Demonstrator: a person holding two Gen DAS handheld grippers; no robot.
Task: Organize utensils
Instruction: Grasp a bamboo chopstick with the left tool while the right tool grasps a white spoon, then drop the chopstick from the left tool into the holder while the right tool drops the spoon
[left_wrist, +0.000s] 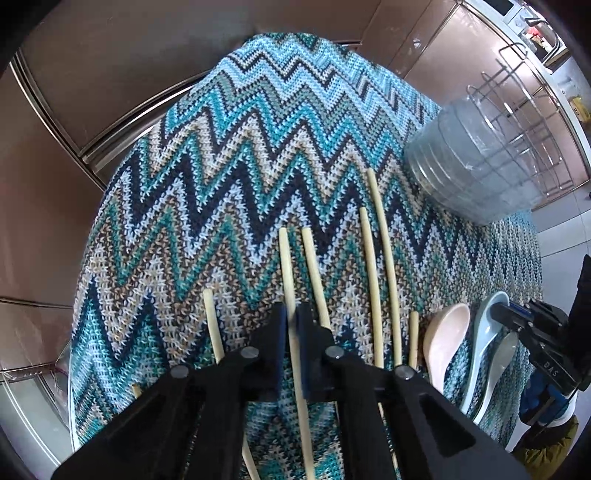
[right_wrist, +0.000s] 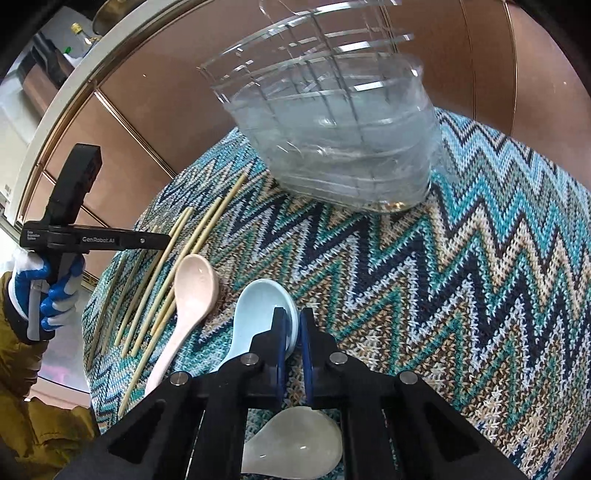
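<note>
1. Both tools are clamped on utensils. Left gripper (left_wrist: 294, 347) has its jaws pinched on one chopstick (left_wrist: 286, 266), which runs forward between the pads and back under the tool; the near-vertical approach suits lifting a thin stick off the cloth.
2. Right gripper (right_wrist: 292, 332) has its pads closed on the rim of the pale blue spoon (right_wrist: 255, 306), at the bowl edge, probably because the raised rim offers the only edge to pinch on a flat-lying spoon.
3. Just left of the right gripper lies the pink spoon (right_wrist: 192, 291), bowl up; beyond it the remaining chopsticks (right_wrist: 177, 258) lie roughly parallel, loosely spread. A translucent white spoon (right_wrist: 295, 446) lies beneath the right gripper's body.
4. Ahead of both tools stands the clear plastic container (right_wrist: 332, 147), upright and empty as far as can be seen, the likely destination for the utensils.
5. Everything rests on the zigzag knitted cloth (right_wrist: 461, 277), whose texture likely keeps the sticks from rolling.
6. Writing: the left tool's side reads "GenRobot.AI" in the right wrist view; small lettering beside it is too small to read. A gloved hand (right_wrist: 44, 295) in blue and white holds that tool.
</note>
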